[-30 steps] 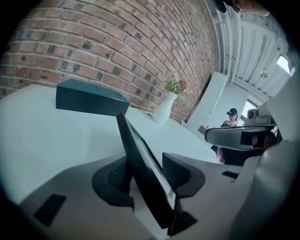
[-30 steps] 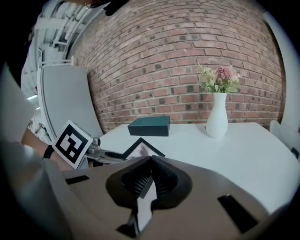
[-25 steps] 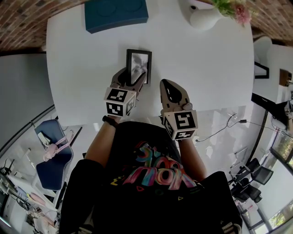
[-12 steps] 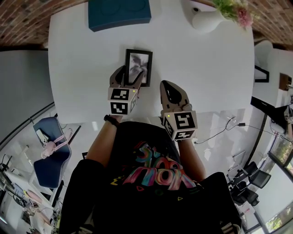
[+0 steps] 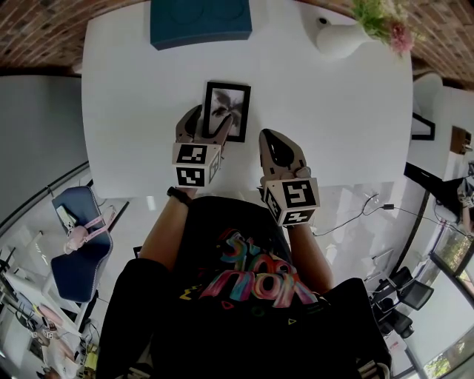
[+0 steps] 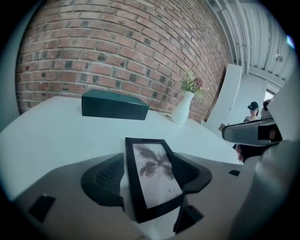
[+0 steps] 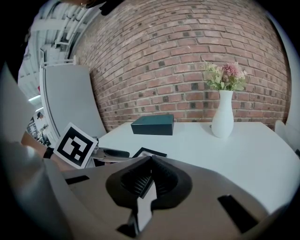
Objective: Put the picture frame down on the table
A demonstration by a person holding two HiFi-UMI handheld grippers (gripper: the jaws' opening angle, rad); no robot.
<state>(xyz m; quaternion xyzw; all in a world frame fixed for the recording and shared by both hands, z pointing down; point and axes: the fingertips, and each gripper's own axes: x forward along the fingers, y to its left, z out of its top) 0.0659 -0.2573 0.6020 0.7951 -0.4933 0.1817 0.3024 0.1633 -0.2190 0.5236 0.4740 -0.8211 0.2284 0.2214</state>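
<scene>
Now, frame: lies flat on the white bench, picture side up, its long sides running away from the person. It has a black border and a grey leafy print.
Frame's place: left of the bench's middle, nearer the person's edge than the far edge, and well apart from the box and the vase.
Left hand-held gripper: jaws apart, and they have just been opening. The frame's near end sits between them, with a pad just beside each long edge, and no squeeze on it shows.
Right hand-held gripper: jaws closed together with nothing between them. It hangs over the bench near the person's edge, just right of the frame and apart from it.
Box: dark teal and flat, at the far edge of the bench, beyond the frame.
Vase: white, upright at the far right of the bench, holding pink and green flowers.
Wall: red brick, behind the bench.
</scene>
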